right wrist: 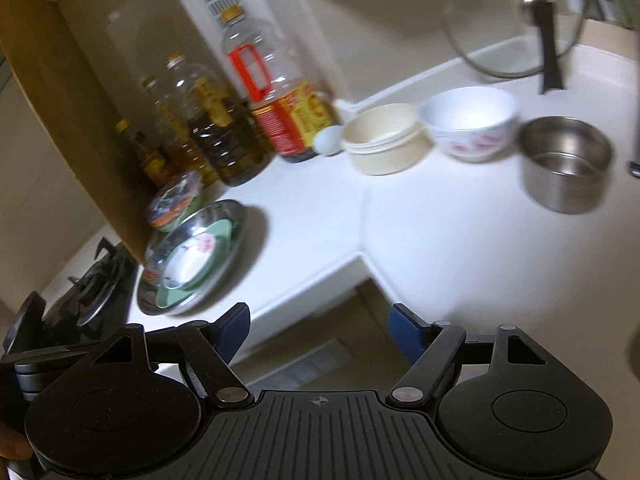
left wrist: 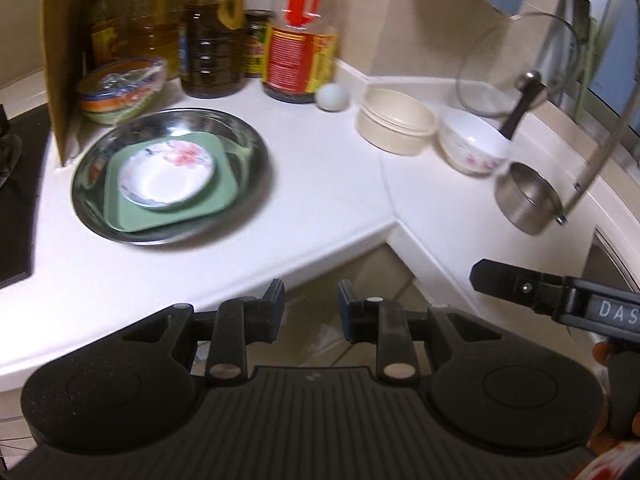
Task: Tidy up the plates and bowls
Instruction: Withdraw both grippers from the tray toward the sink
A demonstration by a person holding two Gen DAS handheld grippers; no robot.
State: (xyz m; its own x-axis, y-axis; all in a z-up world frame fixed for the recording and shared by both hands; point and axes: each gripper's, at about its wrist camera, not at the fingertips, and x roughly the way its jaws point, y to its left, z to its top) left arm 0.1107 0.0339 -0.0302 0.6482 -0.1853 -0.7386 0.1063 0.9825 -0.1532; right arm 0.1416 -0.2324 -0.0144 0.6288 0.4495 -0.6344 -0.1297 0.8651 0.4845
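- Nearest, left gripper (left wrist: 311, 295) fingers stand narrowly apart, empty; right gripper (right wrist: 319, 327) fingers spread wide, empty, short of the worktop (left wrist: 328, 196).
- Stacked plates (left wrist: 170, 176) sit left; bowls line up far right: cream bowl (right wrist: 382, 138), floral bowl (right wrist: 470, 122), steel bowl (right wrist: 566, 162).
- I'd nest the bowls, gripping rims squarely.
- Only the right view shows the stove (right wrist: 94, 280).

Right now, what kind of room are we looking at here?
Most likely a home kitchen: a white corner countertop holds cooking oil bottles, a gas stove sits at its left end, and a glass pot lid leans against the wall.
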